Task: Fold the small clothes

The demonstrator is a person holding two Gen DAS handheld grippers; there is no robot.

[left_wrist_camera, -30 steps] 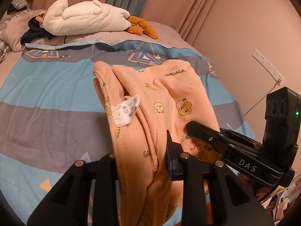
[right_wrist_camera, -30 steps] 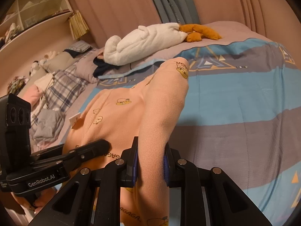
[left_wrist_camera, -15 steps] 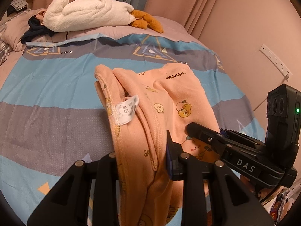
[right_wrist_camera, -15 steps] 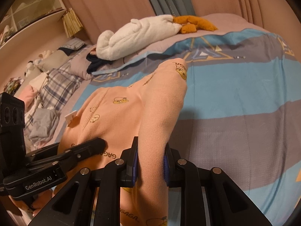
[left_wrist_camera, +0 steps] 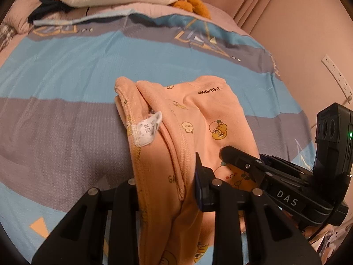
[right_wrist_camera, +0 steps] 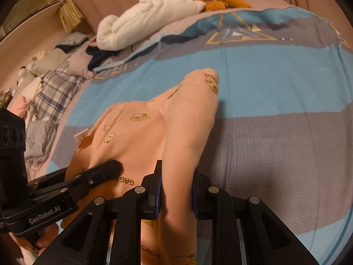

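1. The peach garment (left_wrist_camera: 198, 119) carries "GAGAGA" printed in dark capitals near its far edge; partial "GA" and "GAGA" letters show lower down in both views, along with small cartoon animal prints in yellow and orange.
2. A white care label (left_wrist_camera: 146, 130) with tiny black symbols, too small to read, sticks out from a seam on the garment's left fold.
3. The right gripper (right_wrist_camera: 176, 187) has "DAS" in pale letters on its body, as the left wrist view shows; the left gripper (left_wrist_camera: 165, 176) reads "GenRobot.AI" in the right wrist view.
4. The left gripper's black fingers are clenched on a bunched, stitched edge of the garment; the right gripper's fingers, with blue pads (right_wrist_camera: 157, 190), pinch a smooth rolled fold of the same cloth.
5. The garment is a soft, finely ribbed knit with overlocked seams. It is held between both grippers, its far part draped onto the bedspread (left_wrist_camera: 66, 70).
6. The bedspread has wide blue and grey bands, the grey one with a dotted weave, and yellow-outlined triangle motifs.
7. A fluffy white plush (right_wrist_camera: 150, 19) with orange parts lies at the far end.
8. A white power strip (left_wrist_camera: 336, 75) is on the pink wall.
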